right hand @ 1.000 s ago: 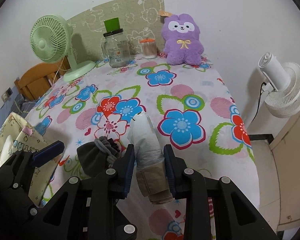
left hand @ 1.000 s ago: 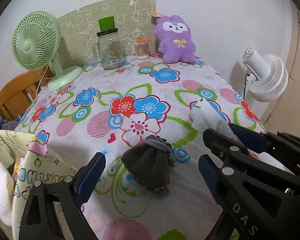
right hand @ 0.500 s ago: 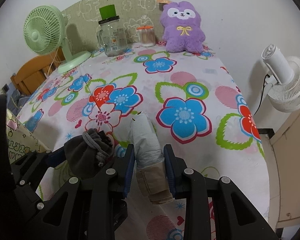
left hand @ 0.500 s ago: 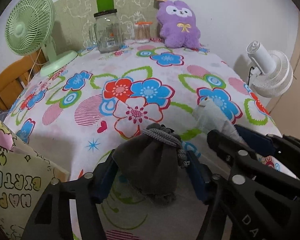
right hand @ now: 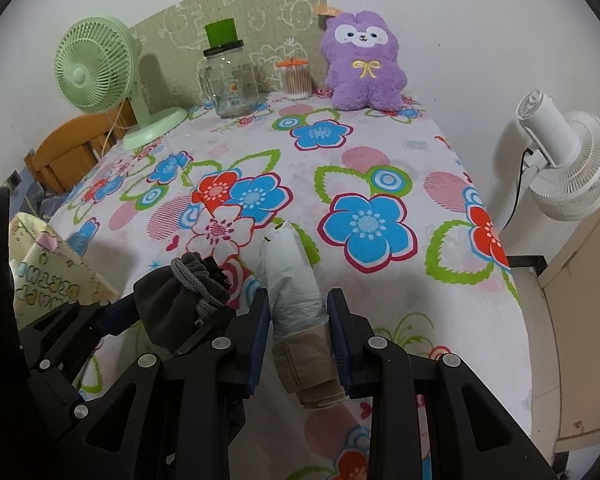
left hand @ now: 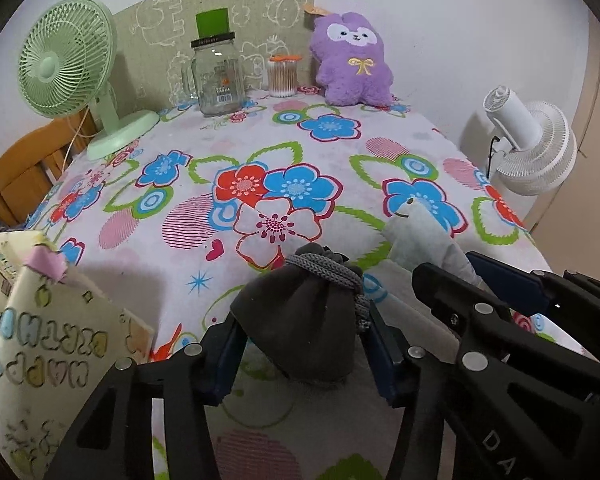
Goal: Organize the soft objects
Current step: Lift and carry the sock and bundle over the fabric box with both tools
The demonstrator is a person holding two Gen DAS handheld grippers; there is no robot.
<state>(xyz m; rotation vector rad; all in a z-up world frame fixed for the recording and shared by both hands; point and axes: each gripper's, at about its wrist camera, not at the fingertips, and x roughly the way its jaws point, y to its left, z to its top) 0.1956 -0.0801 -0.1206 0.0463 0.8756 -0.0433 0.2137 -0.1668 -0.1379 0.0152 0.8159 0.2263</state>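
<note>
Both tools grip soft items at the near edge of the flowered desk (left hand: 260, 152).

Largest first: the desk carries a green fan (left hand: 66, 60) at 10 o'clock, a purple plush (left hand: 354, 66) at 1 o'clock, a glass jar (left hand: 216, 76) at 12 and a small tub of cotton swabs (left hand: 283, 76) beside it. Nearer, at 6 o'clock, the left tool (left hand: 300, 344) has just been closing and now presses both pads on a dark grey drawstring pouch (left hand: 304, 320) (its cord end points away from the camera). Just beside it at 3 o'clock, the right tool (right hand: 298, 328) is clamped narrowly on a pale grey rolled bundle (right hand: 290, 280) with a tan band, lying on the cloth.
</note>
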